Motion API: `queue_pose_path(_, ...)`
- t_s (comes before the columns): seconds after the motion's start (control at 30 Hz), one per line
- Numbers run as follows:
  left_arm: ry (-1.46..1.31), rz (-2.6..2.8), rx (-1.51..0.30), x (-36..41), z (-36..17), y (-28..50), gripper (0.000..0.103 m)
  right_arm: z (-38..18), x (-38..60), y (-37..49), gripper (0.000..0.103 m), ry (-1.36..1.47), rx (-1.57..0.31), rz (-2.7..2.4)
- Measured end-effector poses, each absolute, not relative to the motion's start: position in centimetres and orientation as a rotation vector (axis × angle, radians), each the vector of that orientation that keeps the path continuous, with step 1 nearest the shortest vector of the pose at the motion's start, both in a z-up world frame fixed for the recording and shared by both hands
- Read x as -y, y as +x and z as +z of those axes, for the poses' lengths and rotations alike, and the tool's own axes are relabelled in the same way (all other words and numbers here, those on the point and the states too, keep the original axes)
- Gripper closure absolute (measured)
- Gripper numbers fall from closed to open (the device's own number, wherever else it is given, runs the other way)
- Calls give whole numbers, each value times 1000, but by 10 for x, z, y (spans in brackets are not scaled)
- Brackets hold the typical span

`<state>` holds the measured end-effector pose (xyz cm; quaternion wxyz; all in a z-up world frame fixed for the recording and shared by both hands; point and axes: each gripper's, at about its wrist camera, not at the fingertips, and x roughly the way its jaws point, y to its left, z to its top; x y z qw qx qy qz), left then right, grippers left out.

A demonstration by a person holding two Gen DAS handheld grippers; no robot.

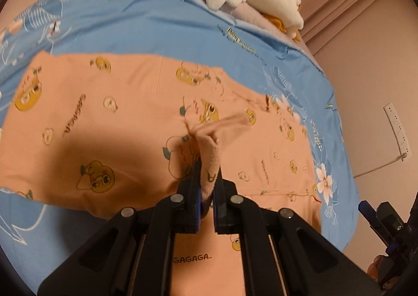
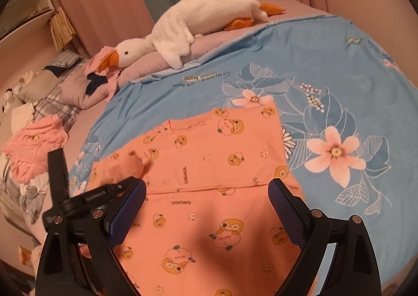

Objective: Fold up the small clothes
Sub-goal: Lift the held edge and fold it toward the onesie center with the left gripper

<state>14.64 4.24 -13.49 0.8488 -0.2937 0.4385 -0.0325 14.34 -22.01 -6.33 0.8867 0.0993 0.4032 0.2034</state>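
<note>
**Orange garment on the bed, one fold pinched by the left gripper**

The orange garment [image 1: 104,123] with yellow cartoon prints lies spread on the blue floral bedsheet [image 1: 146,21], and it covers the middle of the bed. In the left wrist view, the left gripper [image 1: 207,186] has its two fingers closed tight on a raised piece of this cloth; the pinched fold stands up between the pads and the rest of the fabric lies flat under it. To the right in the same view, at the lower edge, a part of the other tool appears beside the bed.

In the right wrist view, the garment [image 2: 209,165] lies below the right gripper [image 2: 206,207], whose blue-padded fingers are spread wide apart and hold nothing. The left tool is at the left edge of the cloth. Behind, a white plush goose [image 2: 183,24] lies on a pink blanket [image 2: 209,42], well apart from the garment. A pink crumpled cloth [image 2: 34,144] is at the far left.
</note>
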Motion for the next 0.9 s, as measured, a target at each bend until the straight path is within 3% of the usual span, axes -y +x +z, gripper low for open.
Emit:
queue_pose_path(0.13, -639, -63, -933, -44, -137, 143, 92, -68, 216, 147, 9, 205, -856, 438)
queue_pose_path(0.27, -648, -93, -900, -47, -120, 127, 49, -74, 207, 154, 9, 203, -881, 482)
queue_pose_path(0.57, -634, 65, -836, -84, -87, 75, 48, -94, 150, 184, 9, 158, -994, 684)
queue_pose_path(0.77, -651, 192, -833, -112, -90, 45, 48, -121, 104, 198, 25, 82, -1110, 747)
queue_pose_path(0.9, -665, 243, -828, -125, -90, 31, 48, -133, 81, 199, 43, 1, -1137, 759)
